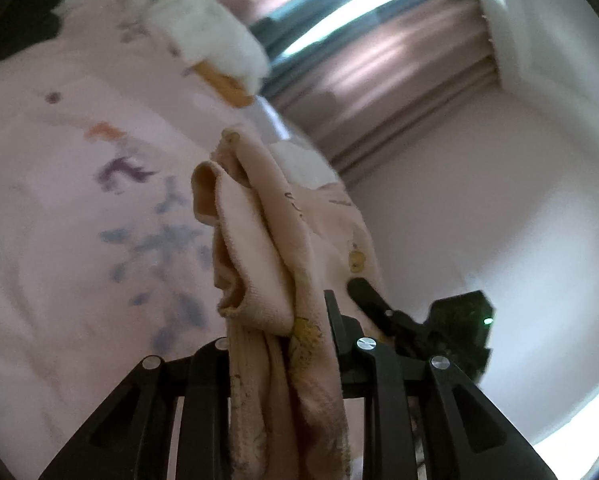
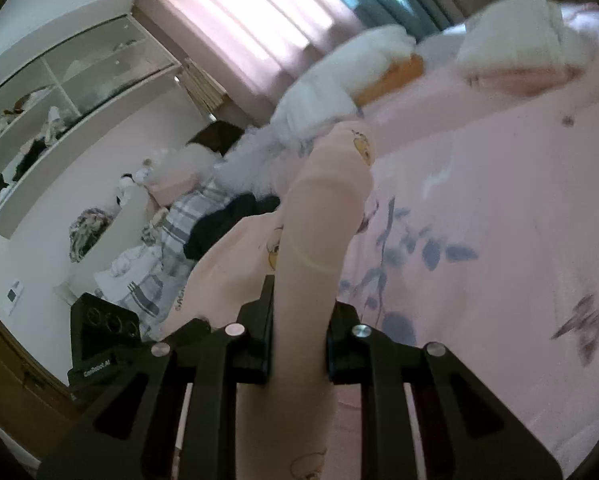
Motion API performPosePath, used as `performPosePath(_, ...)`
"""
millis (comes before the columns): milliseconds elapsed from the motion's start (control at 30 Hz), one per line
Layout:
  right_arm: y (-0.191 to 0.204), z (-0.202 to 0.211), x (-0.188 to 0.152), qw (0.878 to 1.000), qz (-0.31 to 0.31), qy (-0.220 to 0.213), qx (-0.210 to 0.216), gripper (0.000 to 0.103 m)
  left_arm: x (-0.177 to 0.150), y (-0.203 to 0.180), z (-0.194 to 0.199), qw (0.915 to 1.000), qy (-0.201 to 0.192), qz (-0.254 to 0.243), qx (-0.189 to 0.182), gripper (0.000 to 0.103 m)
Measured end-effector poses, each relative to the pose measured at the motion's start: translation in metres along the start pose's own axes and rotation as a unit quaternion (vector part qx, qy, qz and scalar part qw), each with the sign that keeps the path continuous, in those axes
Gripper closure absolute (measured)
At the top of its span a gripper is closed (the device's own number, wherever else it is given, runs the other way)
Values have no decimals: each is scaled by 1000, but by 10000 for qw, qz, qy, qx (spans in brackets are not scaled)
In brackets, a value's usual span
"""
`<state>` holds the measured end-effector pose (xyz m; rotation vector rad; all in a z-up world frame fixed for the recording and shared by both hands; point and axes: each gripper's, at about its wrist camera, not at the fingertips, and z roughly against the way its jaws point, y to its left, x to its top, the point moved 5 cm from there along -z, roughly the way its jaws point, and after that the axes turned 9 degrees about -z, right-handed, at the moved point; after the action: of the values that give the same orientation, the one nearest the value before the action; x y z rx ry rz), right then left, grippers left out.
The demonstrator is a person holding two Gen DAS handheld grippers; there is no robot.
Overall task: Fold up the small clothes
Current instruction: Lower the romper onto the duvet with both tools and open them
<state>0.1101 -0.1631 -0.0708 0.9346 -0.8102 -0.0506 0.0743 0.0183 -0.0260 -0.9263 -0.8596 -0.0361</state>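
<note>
1. Between my left gripper's (image 1: 299, 340) black fingers hangs a bunched peach garment (image 1: 259, 240), soft terry with small yellow prints, clamped tight above the pink floral bedspread (image 1: 79, 220).
2. Above the bedspread's near edge, my right gripper (image 2: 299, 320) pinches a smooth rolled fold of the garment (image 2: 323, 220); white fluffy pillows (image 2: 339, 76) lie beyond.
</note>
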Motion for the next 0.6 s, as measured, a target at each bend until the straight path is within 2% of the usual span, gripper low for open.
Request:
performPosePath(100, -1, 31, 21, 9997, -6, -209, 128, 83, 7, -25, -14, 9996, 78, -153, -218, 80)
performPosePath(233, -6, 56, 39, 9993, 95, -356, 2, 83, -1, -41, -42, 9991, 135, -402, -88, 80)
performPosePath(333, -28, 55, 41, 9993, 107, -290, -187, 83, -25, -17, -66, 9989, 380, -233, 146, 80)
performPosePath(367, -42, 50, 38, 9995, 23, -196, -255, 83, -36, -2, -80, 9979, 541, -142, 338, 80)
performPosePath(433, -78, 30, 22, 9985, -80, 81, -542, 82, -58, 22, -98, 9937, 815, -106, 767, 80)
performPosePath(500, -105, 8, 2, 9938, 41, 323, -1062, 82, -87, 53, -120, 9826, 1225, -39, 1397, 80)
performPosePath(533, -119, -6, -10, 9895, 37, 510, -1352, 82, -95, 62, -126, 9798, 1326, -14, 1495, 80)
performPosePath(567, -136, -22, -24, 9837, 59, 752, -1629, 80, -104, 72, -128, 9808, 1308, 28, 1443, 79)
performPosePath(600, -147, -32, -35, 9798, 82, 851, -1809, 78, -106, 77, -124, 9853, 1121, 77, 1285, 76)
